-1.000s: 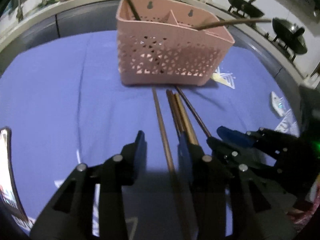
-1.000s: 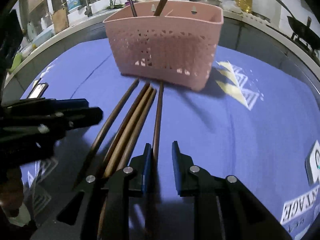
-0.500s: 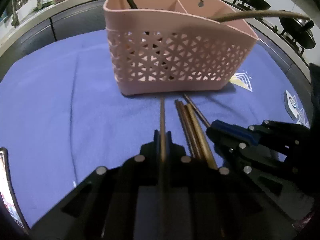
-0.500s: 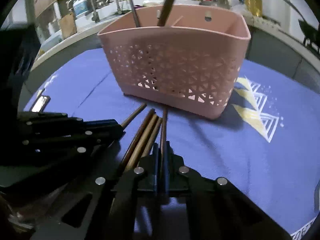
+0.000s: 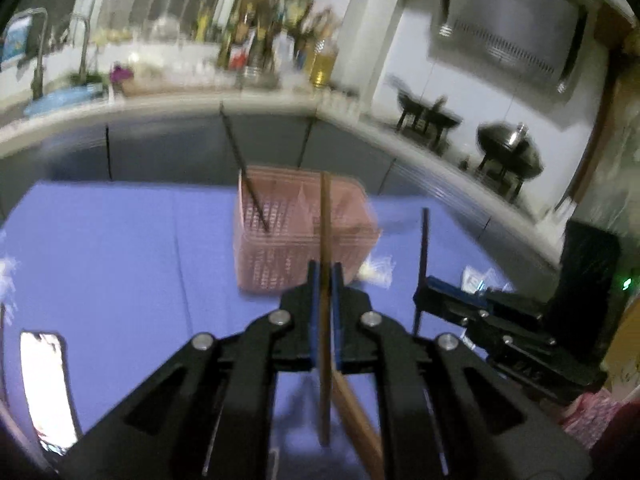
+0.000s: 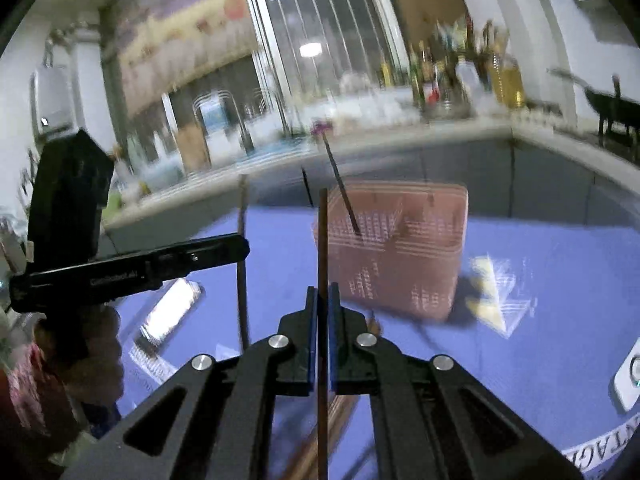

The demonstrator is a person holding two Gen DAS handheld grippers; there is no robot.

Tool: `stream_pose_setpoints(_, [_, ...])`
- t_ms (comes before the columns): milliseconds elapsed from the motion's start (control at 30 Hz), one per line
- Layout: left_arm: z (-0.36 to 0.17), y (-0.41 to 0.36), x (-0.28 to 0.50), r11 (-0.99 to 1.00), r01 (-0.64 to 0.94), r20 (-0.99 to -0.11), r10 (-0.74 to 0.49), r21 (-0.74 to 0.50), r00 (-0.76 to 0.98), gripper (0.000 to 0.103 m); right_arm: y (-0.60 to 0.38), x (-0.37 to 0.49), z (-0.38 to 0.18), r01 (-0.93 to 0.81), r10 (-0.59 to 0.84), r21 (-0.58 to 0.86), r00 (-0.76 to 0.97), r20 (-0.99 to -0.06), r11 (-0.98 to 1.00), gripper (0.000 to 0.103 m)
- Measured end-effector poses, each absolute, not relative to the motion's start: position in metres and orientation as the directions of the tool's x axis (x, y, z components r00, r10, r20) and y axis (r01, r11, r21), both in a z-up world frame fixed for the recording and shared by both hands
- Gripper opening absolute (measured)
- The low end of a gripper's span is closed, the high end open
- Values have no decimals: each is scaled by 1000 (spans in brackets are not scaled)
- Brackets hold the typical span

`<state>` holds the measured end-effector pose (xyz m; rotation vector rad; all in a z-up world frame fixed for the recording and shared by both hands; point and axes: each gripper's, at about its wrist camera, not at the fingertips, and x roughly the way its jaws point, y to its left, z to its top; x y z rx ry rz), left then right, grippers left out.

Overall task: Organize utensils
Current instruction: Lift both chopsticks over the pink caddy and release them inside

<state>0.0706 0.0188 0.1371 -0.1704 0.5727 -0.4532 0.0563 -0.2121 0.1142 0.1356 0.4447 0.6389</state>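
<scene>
Left gripper [image 5: 325,280] clamps one brown chopstick [image 5: 325,216]; right gripper [image 6: 323,304] clamps a darker chopstick [image 6: 322,240]; both raised short of pink caddy [image 5: 296,240]; advise tipping tips down, releasing inside one compartment.

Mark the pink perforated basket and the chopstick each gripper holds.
Pink perforated plastic basket [image 5: 280,264], left wrist view, front wall.
Left gripper's brown wooden chopstick [image 5: 325,220], left wrist view, upper shaft.
Right gripper's dark chopstick [image 6: 323,240], right wrist view, upper shaft.

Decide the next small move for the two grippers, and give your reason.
Probably carry both forward over the pink basket and lower the tips in. Each gripper, left and right, is shut on an upright chopstick lifted short of the basket.
</scene>
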Motion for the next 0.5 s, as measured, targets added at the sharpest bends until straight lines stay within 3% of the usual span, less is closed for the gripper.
stream_pose_setpoints(233, [235, 20, 80, 899, 389, -290, -435, -204, 853, 5, -211, 89, 189, -514, 568, 280, 806, -168, 811, 5])
stream_pose_setpoints(367, [273, 10, 107, 935, 335, -174, -351, -117, 920, 5, -202, 117, 216, -436, 460, 248, 887, -44, 865, 5])
stream_pose_setpoints(500, [266, -5, 144, 961, 269, -155, -276, -67, 949, 5, -188, 146, 204, -374, 390, 217, 920, -35, 902, 5])
